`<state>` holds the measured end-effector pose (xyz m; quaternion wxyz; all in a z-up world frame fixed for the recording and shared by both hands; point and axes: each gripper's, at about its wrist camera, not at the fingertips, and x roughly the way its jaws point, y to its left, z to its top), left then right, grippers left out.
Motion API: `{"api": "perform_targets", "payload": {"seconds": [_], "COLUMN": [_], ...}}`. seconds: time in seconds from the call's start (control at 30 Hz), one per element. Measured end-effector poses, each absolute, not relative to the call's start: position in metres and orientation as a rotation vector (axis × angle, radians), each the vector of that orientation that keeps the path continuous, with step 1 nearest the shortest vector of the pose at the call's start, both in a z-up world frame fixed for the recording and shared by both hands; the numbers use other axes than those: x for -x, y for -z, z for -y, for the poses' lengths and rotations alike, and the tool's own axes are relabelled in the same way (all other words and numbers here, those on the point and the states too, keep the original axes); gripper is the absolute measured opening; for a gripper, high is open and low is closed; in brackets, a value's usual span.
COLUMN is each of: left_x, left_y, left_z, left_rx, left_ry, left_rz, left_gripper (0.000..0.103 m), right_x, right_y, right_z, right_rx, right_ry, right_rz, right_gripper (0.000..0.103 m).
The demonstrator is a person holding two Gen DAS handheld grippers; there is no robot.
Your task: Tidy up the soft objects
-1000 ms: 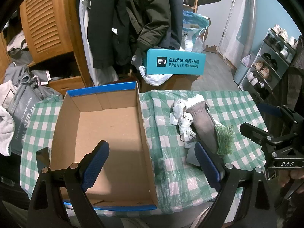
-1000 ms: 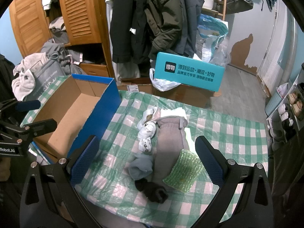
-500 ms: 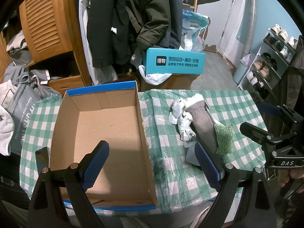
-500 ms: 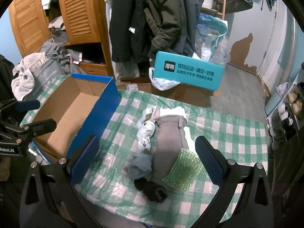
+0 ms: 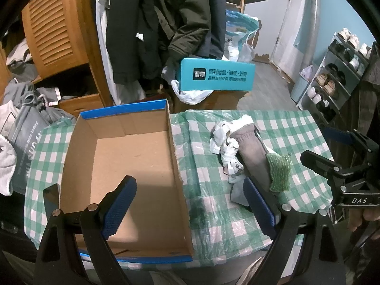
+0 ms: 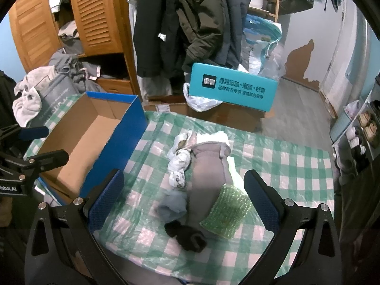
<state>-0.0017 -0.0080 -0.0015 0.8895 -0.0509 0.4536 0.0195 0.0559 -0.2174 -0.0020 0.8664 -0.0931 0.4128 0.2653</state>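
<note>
Several soft items lay heaped on the green-checked tablecloth, to the right of an open cardboard box with blue outer walls. We counted 6 pieces in our right wrist view: a long grey-brown garment down the middle, a white cloth under its far end, a crumpled white patterned piece along its left side, a pale grey-blue sock just beside its near end, a black sock nearest to us, and a green knitted pad resting against its near right side. The box stood bare inside, touching none of the pile. Our right gripper hung above the near end of the pile with its jaws spread wide and nothing between them. Our left gripper hovered over the box's near right wall, its jaws equally wide apart and holding nothing. Beyond the table stood a teal carton with printed text, dark coats hanging, and a slatted wooden wardrobe.
</note>
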Motion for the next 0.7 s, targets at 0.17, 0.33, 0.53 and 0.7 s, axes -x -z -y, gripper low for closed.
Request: {"api": "perform_targets", "payload": {"seconds": [0.17, 0.33, 0.53, 0.7], "left_x": [0.001, -0.004, -0.017, -0.029], "left_y": [0.004, 0.012, 0.028, 0.039], "left_z": [0.009, 0.013, 0.022, 0.033], "left_rx": [0.106, 0.102, 0.109, 0.101], "left_ry": [-0.044, -0.045, -0.025, -0.009], "left_rz": [-0.947, -0.966, -1.026, -1.078], "left_gripper": [0.093, 0.093, 0.093, 0.093], "right_x": [-0.064, -0.067, -0.076, -0.087], "right_y": [0.003, 0.004, 0.01, 0.02], "right_z": [0.214, 0.218, 0.233, 0.25], "right_rx": [0.194, 0.186, 0.163, 0.141], "right_ry": [-0.546, -0.53, -0.496, -0.453], "right_rz": [-0.871, -0.883, -0.905, -0.932], "right_gripper": [0.1, 0.1, 0.1, 0.1]}}
